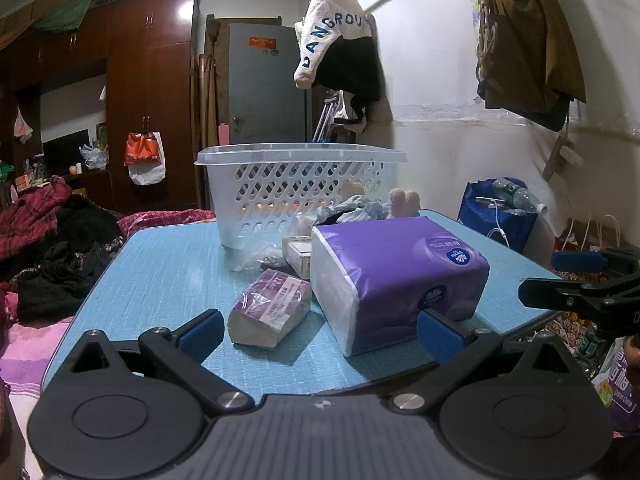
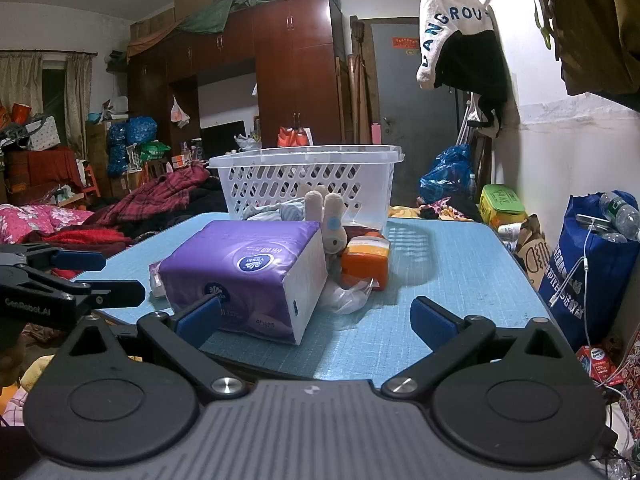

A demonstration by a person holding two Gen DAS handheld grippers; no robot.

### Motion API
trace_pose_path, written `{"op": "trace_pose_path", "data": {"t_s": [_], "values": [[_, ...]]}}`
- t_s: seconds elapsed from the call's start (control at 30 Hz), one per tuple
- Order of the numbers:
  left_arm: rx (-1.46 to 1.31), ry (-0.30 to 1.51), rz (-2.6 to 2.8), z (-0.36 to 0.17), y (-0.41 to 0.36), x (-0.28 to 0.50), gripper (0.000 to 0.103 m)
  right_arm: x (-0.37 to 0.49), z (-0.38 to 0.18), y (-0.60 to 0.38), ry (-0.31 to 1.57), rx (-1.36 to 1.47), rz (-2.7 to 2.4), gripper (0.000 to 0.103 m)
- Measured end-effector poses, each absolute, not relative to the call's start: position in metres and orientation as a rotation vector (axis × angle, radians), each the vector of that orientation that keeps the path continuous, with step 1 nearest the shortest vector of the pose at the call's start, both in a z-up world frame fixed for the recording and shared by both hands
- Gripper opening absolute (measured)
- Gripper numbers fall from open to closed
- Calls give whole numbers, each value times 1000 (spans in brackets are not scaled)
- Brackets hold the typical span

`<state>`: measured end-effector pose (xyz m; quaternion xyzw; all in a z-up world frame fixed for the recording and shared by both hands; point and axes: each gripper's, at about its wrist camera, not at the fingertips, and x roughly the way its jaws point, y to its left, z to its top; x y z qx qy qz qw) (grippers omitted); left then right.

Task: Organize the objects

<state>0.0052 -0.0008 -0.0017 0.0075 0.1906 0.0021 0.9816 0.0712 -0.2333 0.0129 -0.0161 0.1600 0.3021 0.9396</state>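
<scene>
I am looking across the blue table [image 1: 160, 272], which carries everything. At its far edge stands the white lattice basket [image 1: 296, 188], upright and, I judge, the place these things belong. The purple tissue pack [image 1: 396, 276] lies near the near edge, the biggest loose item, with a small purple packet [image 1: 272, 308] just beside it on its left. Behind them sit an orange box [image 2: 366, 260], a plush toy [image 2: 330, 216] and crumpled cloth [image 1: 352, 206], crowded against the basket's front wall. My left gripper [image 1: 320, 332] and right gripper [image 2: 316, 320] both hang at the near edge, spread wide with nothing between the pads. The risk I see: the soft tissue pack may buckle or slip if pinched at one corner, and dragging it could shove the clutter behind it.
</scene>
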Motion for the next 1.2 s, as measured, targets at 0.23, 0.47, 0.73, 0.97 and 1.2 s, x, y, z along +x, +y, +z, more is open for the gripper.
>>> {"op": "trace_pose_path", "data": {"t_s": [0.23, 0.47, 0.73, 0.97, 1.2], "values": [[15, 384, 5, -2, -1, 5, 103, 71, 13, -233, 327, -32, 617, 103], [15, 384, 4, -2, -1, 5, 103, 71, 12, -233, 328, -32, 618, 103], [14, 383, 3, -2, -1, 5, 103, 72, 11, -233, 332, -32, 621, 103], [11, 382, -2, -2, -1, 5, 103, 72, 11, -233, 332, -32, 622, 103], [11, 387, -1, -3, -1, 7, 103, 72, 11, -234, 338, -25, 626, 103]]}}
